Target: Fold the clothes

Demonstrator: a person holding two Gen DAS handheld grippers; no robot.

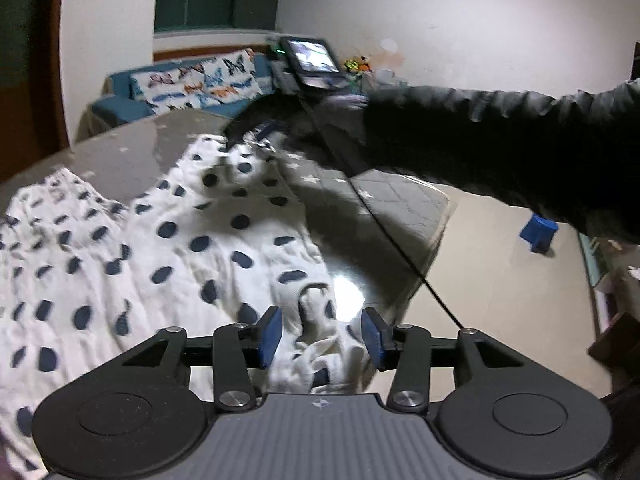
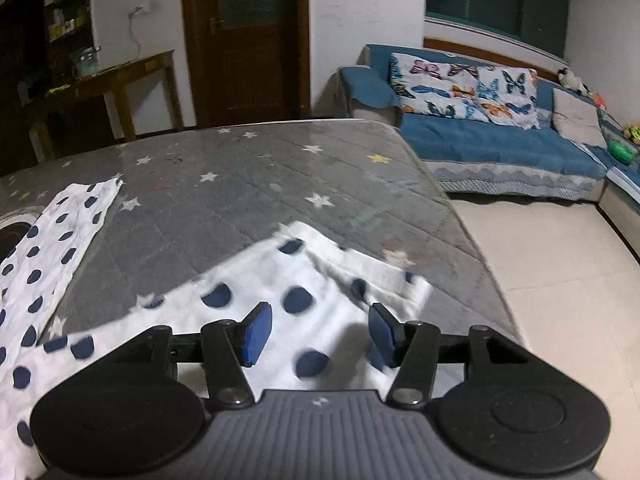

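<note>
The left gripper point(image 1: 321, 338) stands wide open with nothing between its blue pads point(image 1: 270, 336), just above a bunched white edge of the polka-dot garment point(image 1: 168, 248), which lies spread and wrinkled on the grey star-patterned table point(image 2: 248, 184). The right gripper point(image 2: 316, 336) is also wide open and empty, hanging over another part of the garment near the table's right edge, where a folded hem or cuff point(image 2: 360, 272) points outward. The cloth looks thin, light and very soft; I judge it will sag and slide on the glossy table cover, so it should be pinched at an edge or corner, not in the middle, and both ends lifted together. For the left gripper the thick bunched edge just in front of its pads seems a good hold; for the right, the doubled hem. Farther along the table a long strip of the same cloth point(image 2: 60, 236) reaches toward the table's far left side, perhaps a sleeve or leg; the blur makes this uncertain. Beyond the table stands a blue sofa point(image 2: 500, 148).
</note>
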